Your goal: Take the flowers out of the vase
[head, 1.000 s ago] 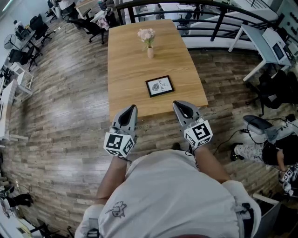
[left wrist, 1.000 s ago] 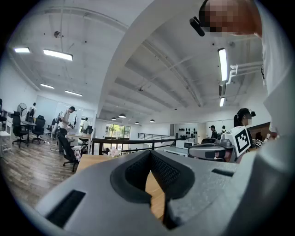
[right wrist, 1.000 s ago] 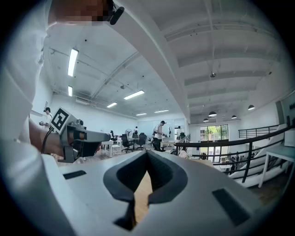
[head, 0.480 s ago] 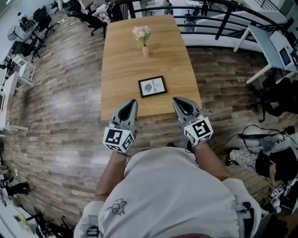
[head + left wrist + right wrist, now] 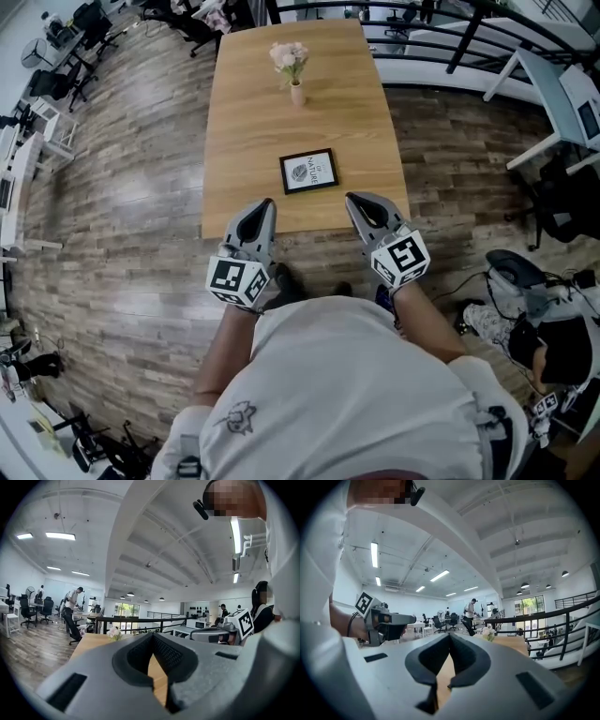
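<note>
- Two grippers, one in each hand, side by side just over the near edge of the table [image 5: 253, 131] and well apart from each other, both pointing level toward its far end.
- Of the two, the left gripper [image 5: 265, 202]: clenched, jaw tips meeting, nothing between them but bare tabletop seen beyond.
- Likewise the right gripper [image 5: 354, 198]: clenched tight, tips together, empty.
- Two marker cubes [image 5: 234, 279], one at the back of each gripper, close to the wearer's white shirt.
- One table only in the middle of the scene: long, light wood, running from near to far.
- Two things on it, well apart from each other.
- First, one small vase [image 5: 297, 94], upright, near the far end, roughly on the table's midline.
- In the vase, one bunch of pale pink flowers [image 5: 289, 56], not yet taken out, far from both grippers; single blooms too small to count.
- Second, one framed picture [image 5: 309, 172], dark frame, lying flat, slightly turned, on the near half between the vase and the grippers.
- One dark railing [image 5: 130, 619] across the room beyond the table's far end.
- Several dark office chairs [image 5: 45, 86] at the far left on the plank floor [image 5: 122, 187]; exact count not clear.
- One person [image 5: 539, 352] low at the right, partly cut off by the edge.
</note>
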Action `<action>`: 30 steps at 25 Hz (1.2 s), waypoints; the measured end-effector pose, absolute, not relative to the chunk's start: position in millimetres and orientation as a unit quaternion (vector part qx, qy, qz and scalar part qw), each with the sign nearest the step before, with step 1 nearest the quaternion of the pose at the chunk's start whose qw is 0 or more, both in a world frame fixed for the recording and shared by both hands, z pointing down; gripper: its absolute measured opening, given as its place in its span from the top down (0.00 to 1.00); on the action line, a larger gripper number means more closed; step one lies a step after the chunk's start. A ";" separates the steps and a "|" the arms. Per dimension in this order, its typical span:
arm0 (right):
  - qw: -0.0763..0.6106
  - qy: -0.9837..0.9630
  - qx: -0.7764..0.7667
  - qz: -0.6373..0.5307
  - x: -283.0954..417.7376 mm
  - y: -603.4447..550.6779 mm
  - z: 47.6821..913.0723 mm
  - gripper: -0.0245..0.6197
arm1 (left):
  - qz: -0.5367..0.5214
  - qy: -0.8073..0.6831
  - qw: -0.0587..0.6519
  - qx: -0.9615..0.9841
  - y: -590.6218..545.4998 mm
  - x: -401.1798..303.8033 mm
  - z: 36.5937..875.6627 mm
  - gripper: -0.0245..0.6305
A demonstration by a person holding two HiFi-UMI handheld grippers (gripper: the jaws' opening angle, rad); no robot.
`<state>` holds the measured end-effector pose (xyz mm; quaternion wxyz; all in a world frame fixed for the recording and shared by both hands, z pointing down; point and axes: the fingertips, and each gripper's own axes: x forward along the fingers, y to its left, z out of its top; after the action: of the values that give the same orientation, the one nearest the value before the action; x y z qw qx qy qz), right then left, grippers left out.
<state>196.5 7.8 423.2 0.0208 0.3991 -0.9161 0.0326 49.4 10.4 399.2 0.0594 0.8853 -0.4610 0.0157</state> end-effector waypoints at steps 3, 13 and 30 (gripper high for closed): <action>0.028 -0.916 0.398 0.034 184.9 -4.4 424.8 0.95 | 0.009 -0.456 0.072 0.887 -6.5 40.6 405.6 0.96; 0.038 -0.895 0.444 0.034 135.4 -57.9 414.8 0.95 | -0.001 -0.410 0.066 0.910 -74.0 -10.5 394.8 0.96; 0.080 -0.878 0.468 0.055 59.2 -97.8 436.6 0.95 | 0.001 -0.374 0.083 0.924 -123.2 -94.4 415.5 0.96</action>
<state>59.2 -97.8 436.6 0.0799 0.4678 -0.8785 0.0552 -94.4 -123.2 415.5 0.0829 0.9237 -0.3741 0.0011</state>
